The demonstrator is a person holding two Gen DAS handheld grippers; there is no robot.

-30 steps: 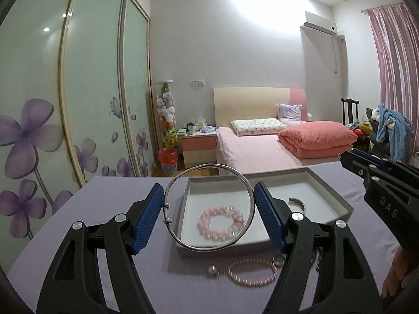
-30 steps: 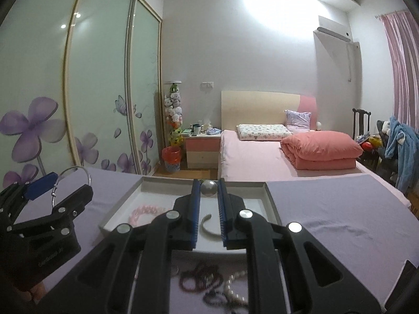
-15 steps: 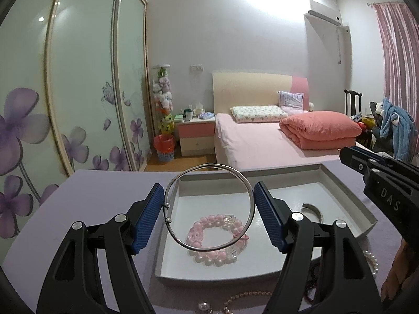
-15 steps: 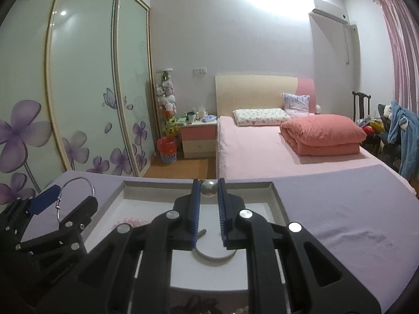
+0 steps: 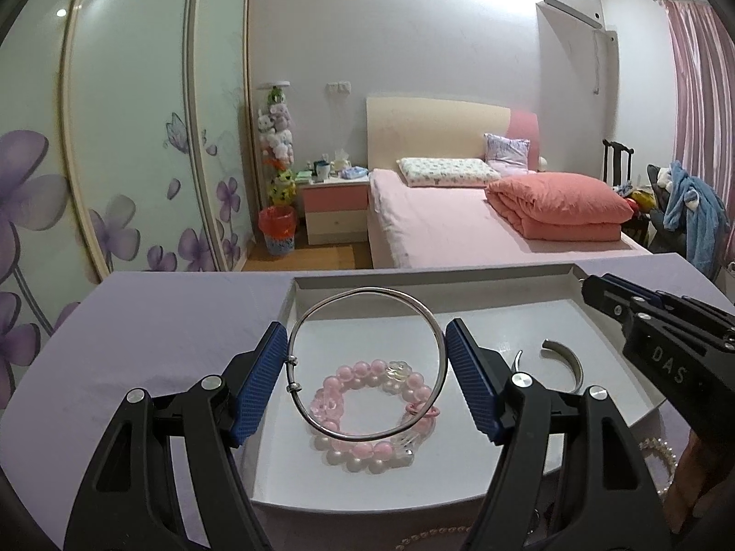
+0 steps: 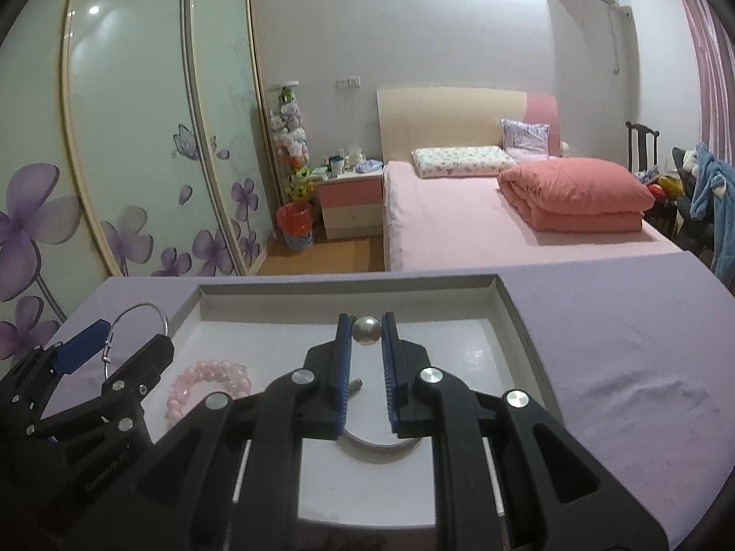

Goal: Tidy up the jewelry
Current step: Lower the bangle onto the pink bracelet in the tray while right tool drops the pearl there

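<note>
Left wrist view: left gripper (image 5: 366,383) grasps a thin silver bangle (image 5: 367,362) across its width, blue pads (image 5: 257,385) pressing both sides, ring held upright above the white tray (image 5: 459,468). Inside the tray, a pink bead bracelet (image 5: 372,413) lies on the floor behind and below the bangle; an open silver cuff (image 5: 567,360) lies to its right, apart from it. The tray sits on a lavender tabletop (image 5: 161,335). A pearl strand (image 5: 661,454) lies outside the tray at its right front corner, and another bead string (image 5: 432,535) shows just in front of the tray. Right gripper (image 5: 592,287) enters from the right edge, tip over the tray's far right corner.

Right wrist view: right gripper (image 6: 366,344) is clenched on a small silver ball bead (image 6: 366,328), pinched near the fingertips, hanging over the tray (image 6: 505,321). The cuff (image 6: 376,443) lies on the tray floor under the jaws, partly hidden. Pink bead bracelet (image 6: 206,383) lies to the left in the tray. Left gripper (image 6: 119,344) at the left edge holds the bangle (image 6: 138,321) over the tray's left rim.
</note>
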